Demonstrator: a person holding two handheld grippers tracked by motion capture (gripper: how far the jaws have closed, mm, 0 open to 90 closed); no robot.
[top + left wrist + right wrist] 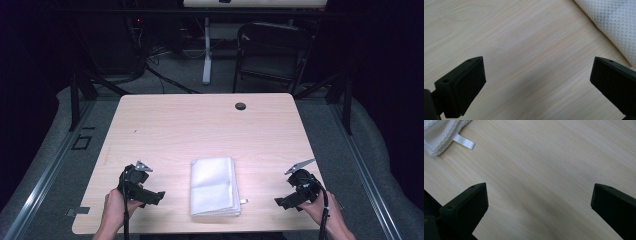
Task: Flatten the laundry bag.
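beside the folded towel (214,186), left claw (156,197) and right claw (280,202) apparently hovering, wide open, empty

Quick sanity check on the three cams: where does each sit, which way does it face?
High view: above the person's side, facing forward and down on the table; forearms, left claw, right claw.
Left gripper view: rides the left claw, aimed at the tabletop; open jaws, towel edge.
Right gripper view: rides the right claw; open jaws, towel's tag.
Shared: the folded white towel and the wooden tabletop.
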